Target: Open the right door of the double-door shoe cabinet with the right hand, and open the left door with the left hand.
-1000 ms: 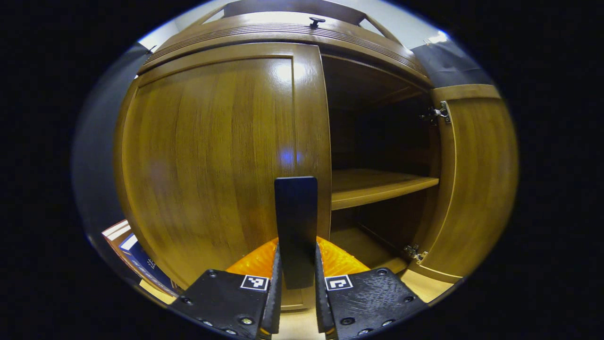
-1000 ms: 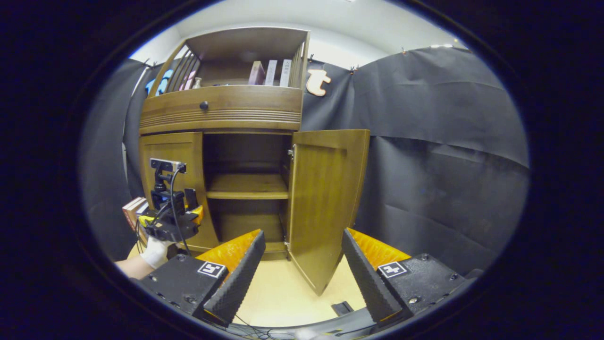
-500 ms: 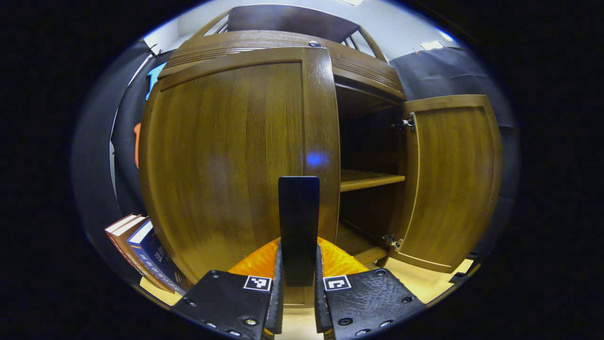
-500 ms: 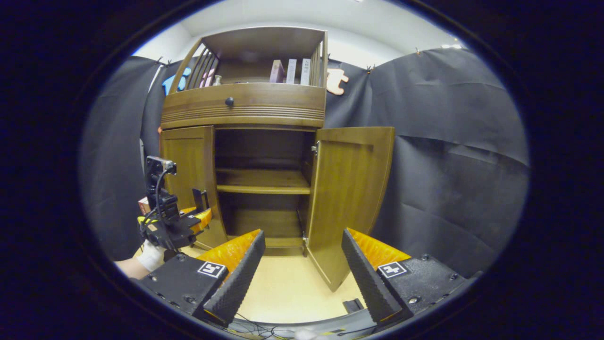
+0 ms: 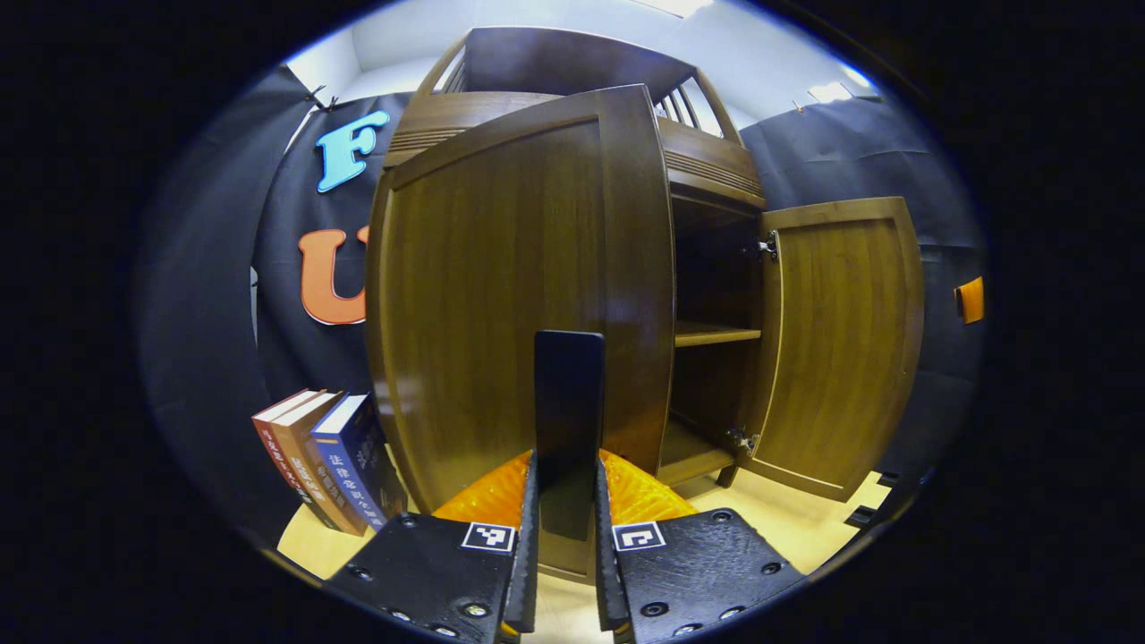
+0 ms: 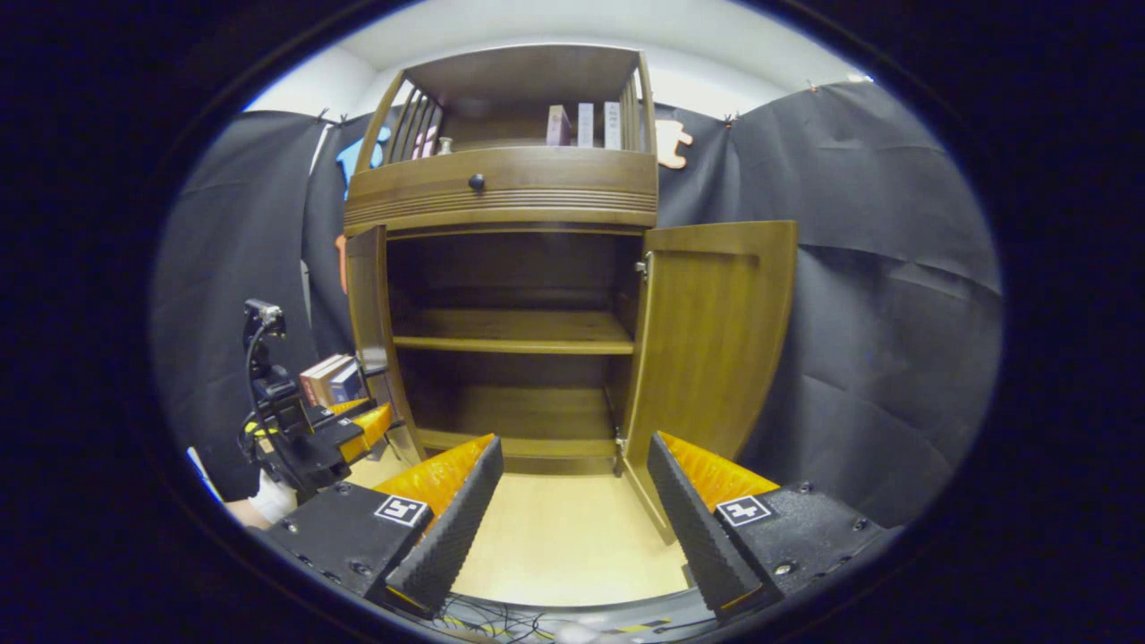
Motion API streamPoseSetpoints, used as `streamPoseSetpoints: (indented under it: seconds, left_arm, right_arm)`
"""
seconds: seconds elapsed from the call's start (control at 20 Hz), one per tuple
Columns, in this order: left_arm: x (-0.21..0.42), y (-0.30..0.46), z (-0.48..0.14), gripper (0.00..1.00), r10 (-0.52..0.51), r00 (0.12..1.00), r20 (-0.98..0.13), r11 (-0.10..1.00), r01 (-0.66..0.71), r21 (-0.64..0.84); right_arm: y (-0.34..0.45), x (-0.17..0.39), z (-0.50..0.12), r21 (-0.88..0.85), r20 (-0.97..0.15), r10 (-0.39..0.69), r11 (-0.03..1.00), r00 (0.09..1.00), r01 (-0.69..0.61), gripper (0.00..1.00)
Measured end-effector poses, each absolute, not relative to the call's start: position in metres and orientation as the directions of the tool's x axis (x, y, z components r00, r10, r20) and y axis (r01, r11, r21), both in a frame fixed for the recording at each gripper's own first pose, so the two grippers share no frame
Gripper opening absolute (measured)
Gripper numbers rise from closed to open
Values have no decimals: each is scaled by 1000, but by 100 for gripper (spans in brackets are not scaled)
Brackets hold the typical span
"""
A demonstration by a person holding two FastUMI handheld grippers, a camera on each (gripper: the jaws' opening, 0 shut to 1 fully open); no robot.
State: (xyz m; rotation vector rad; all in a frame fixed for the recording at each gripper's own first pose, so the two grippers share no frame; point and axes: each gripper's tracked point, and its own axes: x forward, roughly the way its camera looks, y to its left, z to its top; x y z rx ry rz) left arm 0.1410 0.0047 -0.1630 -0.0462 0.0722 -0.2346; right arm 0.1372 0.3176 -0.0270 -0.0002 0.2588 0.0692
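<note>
Against black booth cloth, the shoe cabinet (image 6: 501, 192) is seen with its right door (image 6: 711, 335) swung wide and its left door (image 5: 523, 286) drawn mostly open by the left gripper (image 5: 565, 501), clamped on its dark handle (image 5: 568, 402), while the right gripper (image 6: 572, 510) is held spread and empty before it.

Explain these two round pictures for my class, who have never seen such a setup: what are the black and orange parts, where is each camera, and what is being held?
A person holds a two-finger tool in each hand, and a camera rides on each. The left gripper view looks along the left tool, whose fingers are shut on the black handle of the left door, swung open. The right gripper view looks past the right tool, open and holding nothing, at the shoe cabinet with its right door open. Books stand on the floor beside it.
</note>
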Motion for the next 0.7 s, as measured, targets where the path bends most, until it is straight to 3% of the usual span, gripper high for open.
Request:
streamPoseSetpoints:
  seconds: [0.4, 0.45, 0.65, 0.7]
  left_arm:
    - [112, 44, -166, 25, -161, 983, -93, 986, 156, -58]
    - [109, 48, -165, 32, -161, 982, -94, 986, 155, -65]
    - [100, 63, -165, 13, -138, 984, -112, 990, 133, -55]
    - [97, 68, -165, 13, -131, 985, -108, 991, 126, -47]
  right_arm:
    - [347, 139, -32, 14, -266, 166, 986, 949, -169, 100]
    - [349, 139, -31, 13, -265, 177, 984, 948, -180, 100]
    - [359, 139, -30, 3, -259, 203, 978, 944, -209, 100]
    - [361, 138, -32, 2, -261, 207, 977, 943, -214, 100]
